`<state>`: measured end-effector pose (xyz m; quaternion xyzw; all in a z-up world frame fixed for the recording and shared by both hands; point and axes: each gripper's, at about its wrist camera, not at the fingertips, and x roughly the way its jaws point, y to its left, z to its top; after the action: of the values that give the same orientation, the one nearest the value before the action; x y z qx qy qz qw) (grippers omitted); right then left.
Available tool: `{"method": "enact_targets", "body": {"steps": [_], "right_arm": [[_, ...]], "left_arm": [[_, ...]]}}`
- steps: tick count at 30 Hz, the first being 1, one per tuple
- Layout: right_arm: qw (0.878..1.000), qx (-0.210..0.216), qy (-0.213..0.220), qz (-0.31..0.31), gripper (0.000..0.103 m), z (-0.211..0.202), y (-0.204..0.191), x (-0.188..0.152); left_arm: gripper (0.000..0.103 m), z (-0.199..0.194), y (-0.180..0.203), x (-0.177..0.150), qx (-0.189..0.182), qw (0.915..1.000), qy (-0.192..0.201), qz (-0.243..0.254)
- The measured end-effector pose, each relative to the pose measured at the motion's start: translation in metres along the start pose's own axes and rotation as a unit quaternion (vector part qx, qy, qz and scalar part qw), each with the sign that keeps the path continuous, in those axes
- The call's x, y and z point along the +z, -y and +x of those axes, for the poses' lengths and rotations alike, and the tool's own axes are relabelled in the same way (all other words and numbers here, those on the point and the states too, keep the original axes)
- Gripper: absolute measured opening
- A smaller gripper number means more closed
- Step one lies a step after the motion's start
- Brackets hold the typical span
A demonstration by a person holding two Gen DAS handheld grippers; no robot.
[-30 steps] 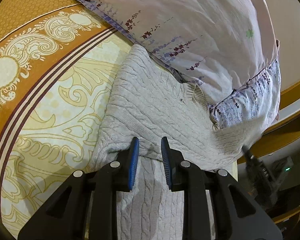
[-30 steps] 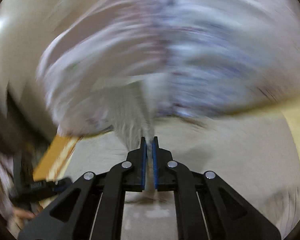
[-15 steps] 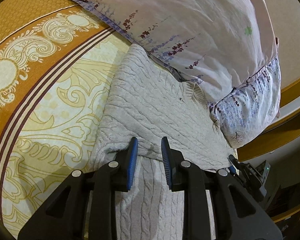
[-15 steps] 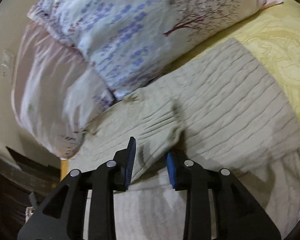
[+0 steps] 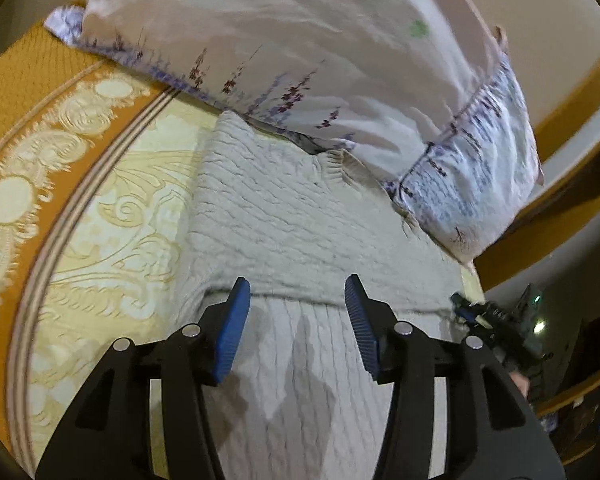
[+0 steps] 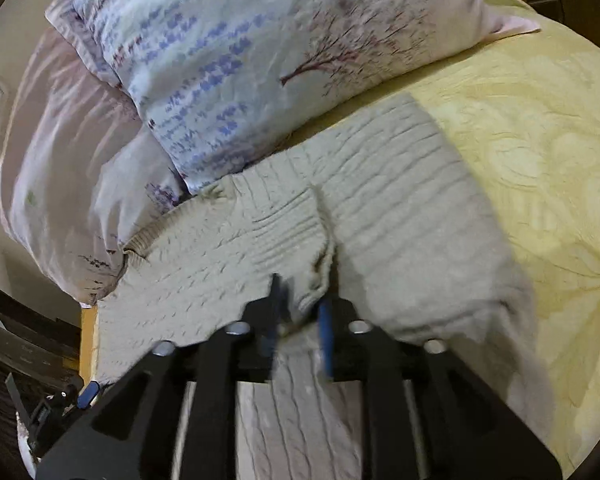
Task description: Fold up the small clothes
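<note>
A grey cable-knit sweater [image 5: 284, 216] lies flat on the bed, its collar against the pillows. My left gripper [image 5: 297, 284] hovers over its lower part, jaws opening, with only flat knit beneath them and nothing pinched. In the right wrist view a sleeve [image 6: 240, 248] lies folded across the sweater [image 6: 400, 208]. My right gripper [image 6: 300, 308] is blurred and its jaws are opening. The sleeve's ribbed end sits loosely between its fingertips and the pads do not press on it. The right gripper [image 5: 476, 316] also shows at the sweater's right edge.
Two floral pillows [image 5: 300, 40] [image 6: 260, 40] crowd the sweater's top edge. A yellow and orange patterned bedspread [image 5: 100, 200] [image 6: 540, 160] spreads beyond the sweater. The wooden bed frame [image 5: 512, 260] and dark floor lie just past the right gripper's side.
The right gripper, shut on the lifted sleeve a second ago, has let it go; the sleeve now lies across the sweater. The left jaws have spread much wider and the left gripper has risen slightly.
</note>
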<state>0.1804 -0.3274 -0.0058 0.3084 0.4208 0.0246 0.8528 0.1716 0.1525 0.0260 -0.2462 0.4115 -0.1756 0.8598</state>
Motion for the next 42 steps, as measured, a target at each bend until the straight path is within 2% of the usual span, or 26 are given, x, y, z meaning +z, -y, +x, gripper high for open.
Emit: {"method": "enact_targets", "body": {"steps": [1,2,6,10,15,24,27,29,31,35,42], "right_arm": [[1.000,0.013,0.007,-0.012,0.061,-0.018,0.004,-0.003],[1.000,0.020,0.010,-0.019,0.067,-0.029,0.007,-0.005],[0.997,0.047,0.001,-0.052,0.067,-0.078,0.029,-0.021],[0.997,0.045,-0.019,-0.057,0.067,-0.115,0.061,-0.050],[0.997,0.068,-0.031,-0.018,0.057,-0.140,0.093,-0.084],[0.994,0.088,-0.063,-0.022,0.047,-0.138,0.096,-0.119],[0.991,0.109,-0.075,-0.020,0.042,-0.139,0.095,-0.126],[0.987,0.131,-0.094,-0.015,0.032,-0.138,0.095,-0.134],[0.982,0.153,-0.112,-0.012,0.024,-0.136,0.095,-0.143],[0.970,0.196,-0.139,-0.017,0.015,-0.135,0.088,-0.161],[0.964,0.218,-0.143,-0.046,0.012,-0.144,0.074,-0.175]], "left_arm": [[0.051,-0.006,0.001,-0.003,0.003,1.0000,0.000,0.009],[0.055,-0.013,0.002,-0.006,0.007,0.9998,-0.001,0.018],[0.058,-0.045,-0.003,-0.027,0.013,0.9992,-0.006,0.038],[0.058,-0.062,-0.017,-0.055,0.013,0.9994,-0.028,0.019],[0.058,-0.076,-0.022,-0.089,-0.015,0.9990,-0.043,0.004],[0.056,-0.082,-0.018,-0.125,-0.035,0.9979,-0.053,-0.015],[0.050,-0.087,-0.017,-0.136,-0.046,0.9972,-0.054,-0.025],[0.044,-0.088,-0.017,-0.144,-0.057,0.9960,-0.061,-0.034],[0.042,-0.091,-0.017,-0.155,-0.069,0.9949,-0.061,-0.040],[0.036,-0.100,-0.019,-0.174,-0.091,0.9919,-0.068,-0.058],[0.027,-0.101,-0.018,-0.190,-0.103,0.9883,-0.085,-0.074]]}}
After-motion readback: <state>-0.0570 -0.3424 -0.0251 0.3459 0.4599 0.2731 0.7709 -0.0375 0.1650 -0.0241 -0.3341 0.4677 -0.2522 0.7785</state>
